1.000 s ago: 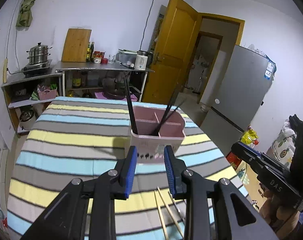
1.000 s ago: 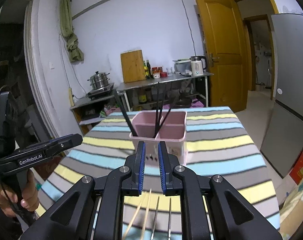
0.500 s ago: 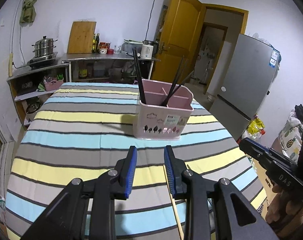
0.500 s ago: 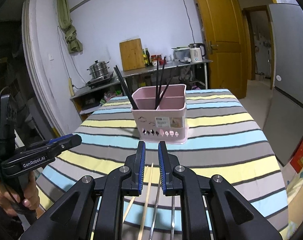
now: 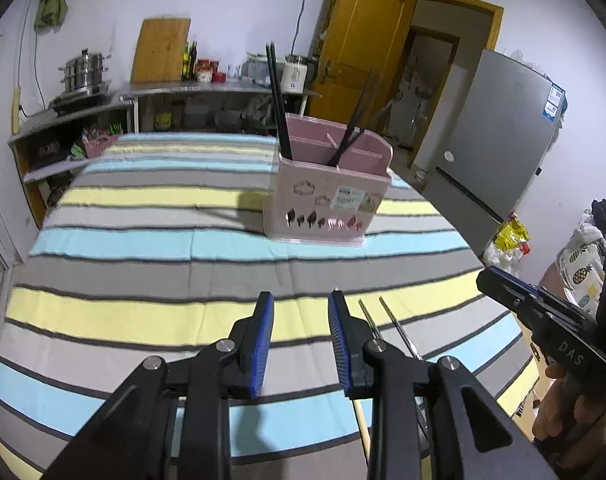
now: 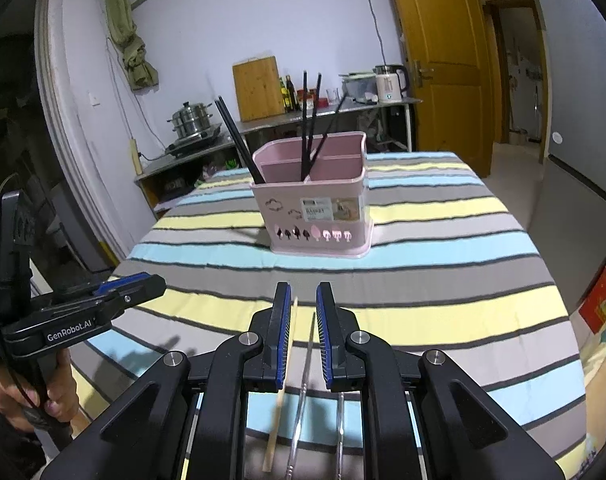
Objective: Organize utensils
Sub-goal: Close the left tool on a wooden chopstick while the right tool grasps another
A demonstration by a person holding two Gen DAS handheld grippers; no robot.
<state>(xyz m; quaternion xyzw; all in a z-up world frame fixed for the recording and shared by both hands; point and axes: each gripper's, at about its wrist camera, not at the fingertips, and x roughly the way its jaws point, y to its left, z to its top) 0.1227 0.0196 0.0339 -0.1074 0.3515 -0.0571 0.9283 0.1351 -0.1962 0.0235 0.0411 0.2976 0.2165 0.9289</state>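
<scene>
Both tools spread, empty: left tool (image 5: 299, 320), right tool (image 6: 303, 316). Wooden chopstick (image 6: 281, 384) near table (image 6: 443, 248) front edge: light, stiff, slippery; best pinched mid-shaft.

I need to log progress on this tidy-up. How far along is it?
Partly done. Several black chopsticks already stand in the pink holder. Nothing is in hand: the left gripper and right gripper are both open and empty. Left to do: a wooden chopstick and metal chopsticks lie on the striped table under the right gripper.
</scene>
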